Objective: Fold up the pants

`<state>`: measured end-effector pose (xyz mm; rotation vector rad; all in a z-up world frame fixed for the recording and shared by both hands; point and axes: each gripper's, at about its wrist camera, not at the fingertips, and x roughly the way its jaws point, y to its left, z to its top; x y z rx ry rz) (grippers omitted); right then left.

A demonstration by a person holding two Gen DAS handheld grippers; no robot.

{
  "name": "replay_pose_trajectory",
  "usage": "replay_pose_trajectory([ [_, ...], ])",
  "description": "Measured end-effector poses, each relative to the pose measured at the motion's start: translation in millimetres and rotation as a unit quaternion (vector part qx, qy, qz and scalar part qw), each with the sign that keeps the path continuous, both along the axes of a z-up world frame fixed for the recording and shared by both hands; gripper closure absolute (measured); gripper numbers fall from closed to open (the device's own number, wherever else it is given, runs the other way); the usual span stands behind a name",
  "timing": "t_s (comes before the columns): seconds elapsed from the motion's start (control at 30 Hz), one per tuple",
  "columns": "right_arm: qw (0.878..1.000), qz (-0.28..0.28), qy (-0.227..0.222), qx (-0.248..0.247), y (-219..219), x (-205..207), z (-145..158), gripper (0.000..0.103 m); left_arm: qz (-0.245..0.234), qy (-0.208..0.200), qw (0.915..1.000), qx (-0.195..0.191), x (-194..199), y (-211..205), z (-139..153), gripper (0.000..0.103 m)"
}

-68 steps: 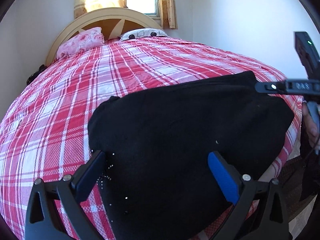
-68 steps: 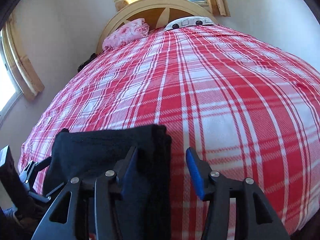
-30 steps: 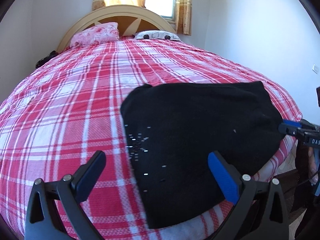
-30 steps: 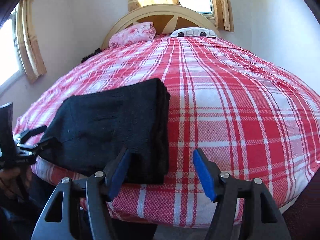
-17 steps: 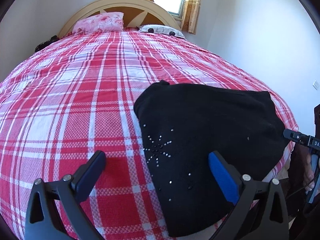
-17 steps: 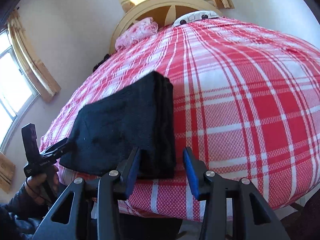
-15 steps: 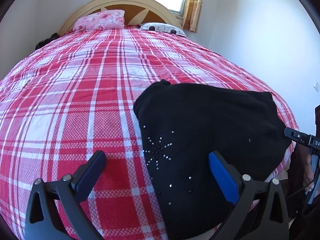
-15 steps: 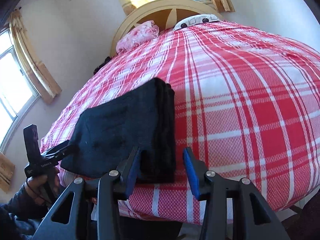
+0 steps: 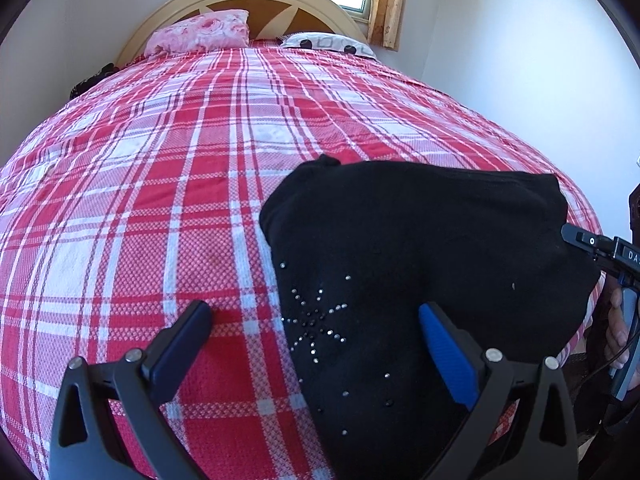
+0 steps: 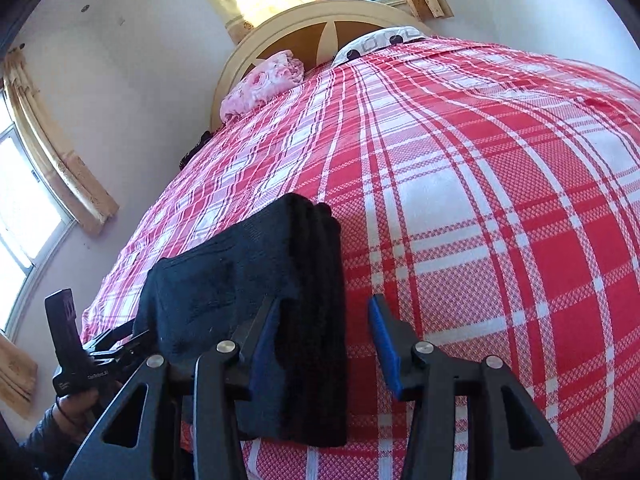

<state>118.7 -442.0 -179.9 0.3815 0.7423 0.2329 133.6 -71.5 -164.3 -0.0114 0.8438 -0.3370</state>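
Our right gripper (image 10: 324,340), jaws just narrowed, half-open astride the folded black pants' (image 10: 248,280) thick edge at the bed's (image 10: 500,200) near corner, left gripper (image 9: 316,344) wide, empty; off-centre bite could splay layers.

Pants (image 9: 420,264) lower edge behind tongs

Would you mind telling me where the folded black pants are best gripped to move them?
Probably the thick stacked edge of the black pants, approached level from the foot of the plaid bedspread: all layers meet there, so one pinch holds the bundle.
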Motion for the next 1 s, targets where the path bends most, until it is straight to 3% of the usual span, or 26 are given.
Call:
replay_pose_trajectory([
  [0.17,0.998,-0.001,-0.011,-0.055,15.1,-1.4,5.5,0.056,0.006,-0.003,1.0,0.002,1.3,-1.7,-0.3,0.0],
  [0.43,0.999,-0.001,-0.017,-0.029,12.5,13.4,1.1,0.056,0.003,-0.01,0.9999,0.0,0.1,-2.3,0.0,0.0],
  [0.67,0.997,0.024,-0.03,-0.07,30.6,9.4,2.1,0.055,-0.002,-0.017,0.9999,-0.002,-1.7,-5.4,1.2,0.0],
  [0.8,1.0,0.006,-0.021,-0.009,9.8,11.7,-1.9,0.055,-0.012,-0.025,0.9996,-0.007,-1.8,-7.4,0.9,0.0],
  [0.97,0.999,0.02,-0.018,-0.041,27.7,13.8,-2.0,0.055,-0.031,-0.015,0.999,-0.028,3.3,-7.1,2.0,0.001],
  [1.0,0.999,0.023,-0.018,-0.042,27.9,13.6,-1.7,0.058,-0.033,-0.015,0.9987,-0.036,2.9,-4.7,2.4,0.007],
])
